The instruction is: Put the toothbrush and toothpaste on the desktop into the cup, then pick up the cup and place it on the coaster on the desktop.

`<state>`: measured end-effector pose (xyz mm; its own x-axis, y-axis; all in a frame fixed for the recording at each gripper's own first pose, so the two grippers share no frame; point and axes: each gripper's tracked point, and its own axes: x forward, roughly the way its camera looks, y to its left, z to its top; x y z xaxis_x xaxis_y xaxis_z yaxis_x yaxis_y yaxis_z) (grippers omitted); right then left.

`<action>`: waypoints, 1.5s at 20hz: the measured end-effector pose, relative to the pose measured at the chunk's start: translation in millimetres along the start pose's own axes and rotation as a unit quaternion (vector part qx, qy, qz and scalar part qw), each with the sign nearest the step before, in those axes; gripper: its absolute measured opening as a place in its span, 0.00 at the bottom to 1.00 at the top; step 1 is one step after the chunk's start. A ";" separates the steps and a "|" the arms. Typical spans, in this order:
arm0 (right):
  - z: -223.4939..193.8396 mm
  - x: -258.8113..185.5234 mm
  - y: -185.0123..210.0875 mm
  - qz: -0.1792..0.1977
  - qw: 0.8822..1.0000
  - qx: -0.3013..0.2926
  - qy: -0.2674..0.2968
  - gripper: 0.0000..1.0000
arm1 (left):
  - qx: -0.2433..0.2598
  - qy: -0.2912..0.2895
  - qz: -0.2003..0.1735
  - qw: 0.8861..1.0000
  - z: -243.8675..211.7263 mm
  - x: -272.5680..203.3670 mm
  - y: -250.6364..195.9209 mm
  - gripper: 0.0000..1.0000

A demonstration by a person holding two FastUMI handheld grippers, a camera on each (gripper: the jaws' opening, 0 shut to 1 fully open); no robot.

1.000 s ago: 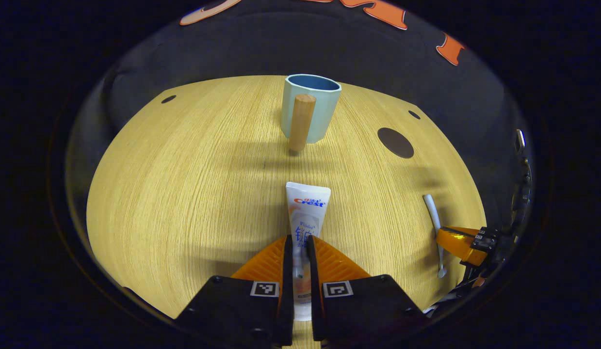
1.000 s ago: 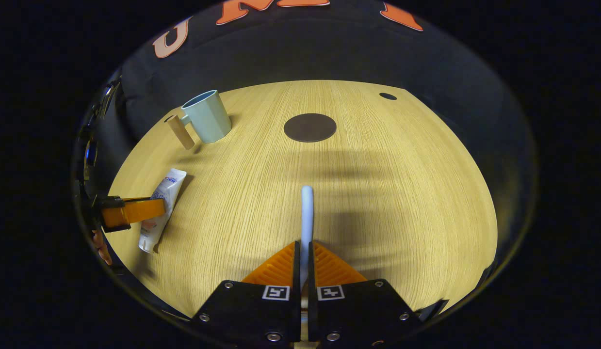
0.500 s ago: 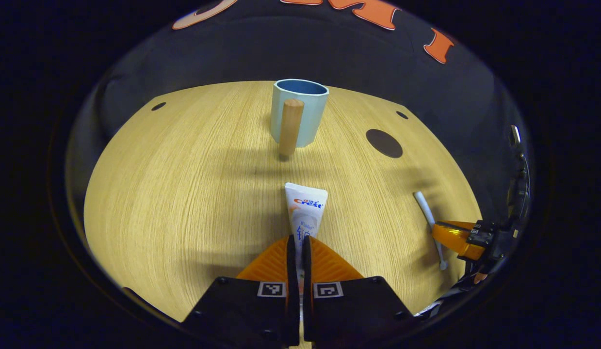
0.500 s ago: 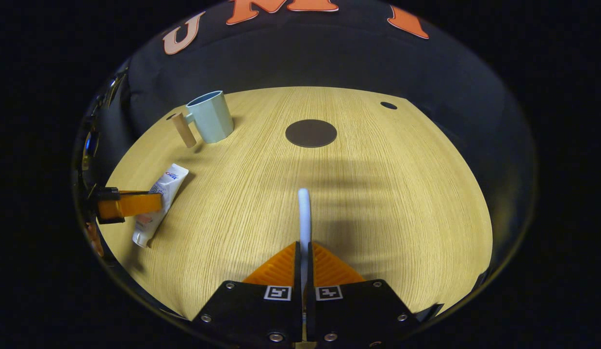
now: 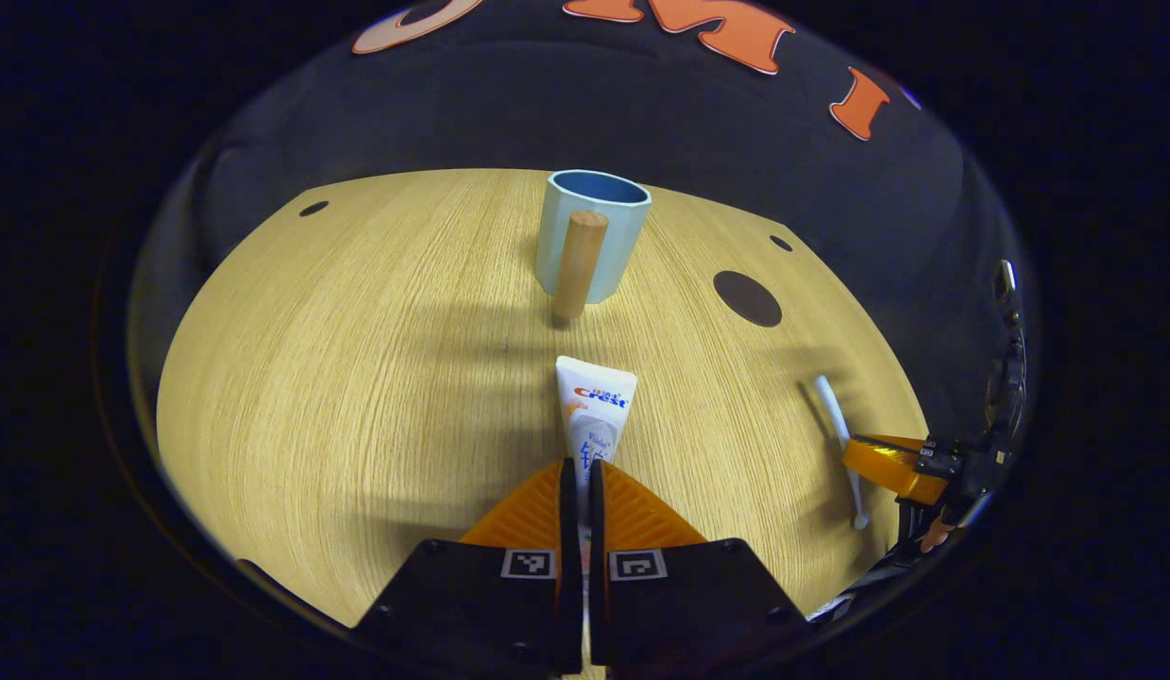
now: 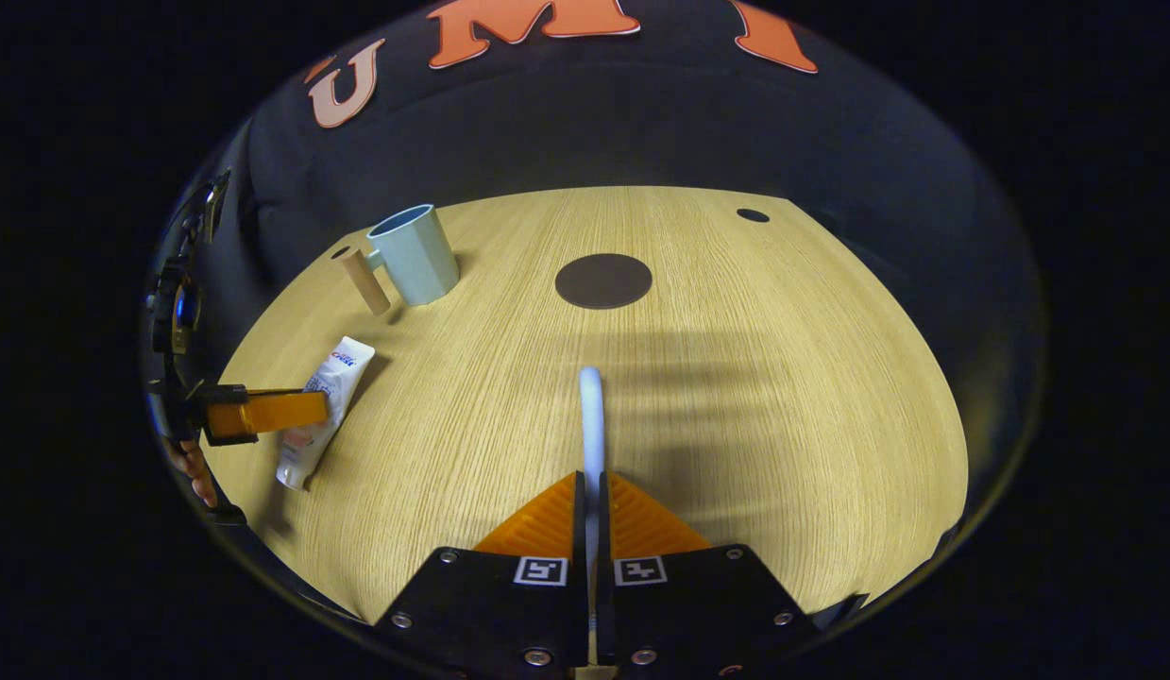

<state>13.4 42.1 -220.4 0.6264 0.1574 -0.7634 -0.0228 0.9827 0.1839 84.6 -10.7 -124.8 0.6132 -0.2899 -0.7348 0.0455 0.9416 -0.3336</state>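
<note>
In the left gripper view my left gripper (image 5: 581, 465) is shut on a white toothpaste tube (image 5: 592, 406), which points ahead toward the pale blue cup (image 5: 589, 236) with a wooden handle (image 5: 577, 264). The dark round coaster (image 5: 747, 297) lies right of the cup. In the right gripper view my right gripper (image 6: 590, 477) is shut on a white toothbrush (image 6: 591, 416) that sticks forward toward the coaster (image 6: 603, 280). The cup (image 6: 413, 255) stands at the far left, with the toothpaste (image 6: 325, 406) and the left gripper (image 6: 263, 413) nearer. The right gripper (image 5: 891, 465) and toothbrush (image 5: 835, 416) also sit at the right of the left gripper view.
The wooden desktop (image 6: 754, 378) has small dark holes near its far corners (image 6: 753, 215) (image 5: 313, 208). A hand (image 6: 195, 472) holds the left gripper at the desktop's left edge. The black cloth wall rises behind the desktop.
The left gripper's fingers have closed tight on the toothpaste tube. Both grippers have risen slightly, each carrying its object, so the desktop sits a little lower in both views.
</note>
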 end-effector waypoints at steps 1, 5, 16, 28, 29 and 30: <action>3.1 -0.4 1.1 0.003 1.000 0.000 -0.005 0.04 | 0.000 -0.006 0.001 1.000 1.7 -1.3 1.1 0.07; 10.1 -1.9 2.3 0.009 1.000 0.010 -0.017 0.04 | 0.016 -0.058 -0.006 0.998 23.6 -4.9 0.8 0.07; 49.5 -4.9 1.4 0.011 0.997 0.006 -0.075 0.04 | 0.030 -0.210 -0.025 0.977 123.4 -51.6 -10.5 0.07; 106.8 8.8 -1.2 0.005 0.992 0.002 -0.124 0.04 | 0.016 -0.297 -0.038 0.954 234.6 -23.7 -4.9 0.06; 110.7 8.5 -0.4 0.006 0.992 0.002 -0.129 0.04 | 0.020 -0.302 -0.039 0.952 242.1 -19.2 -3.8 0.06; 116.8 11.9 2.3 0.007 0.991 0.001 -0.132 0.04 | 0.023 -0.306 -0.040 0.951 248.0 -14.4 -4.3 0.06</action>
<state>111.9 34.8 -156.8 0.8085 0.1393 -0.5718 -0.0313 0.9804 0.1946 271.2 31.8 33.7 0.9498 -0.2204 -0.2220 0.1374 0.9315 -0.3368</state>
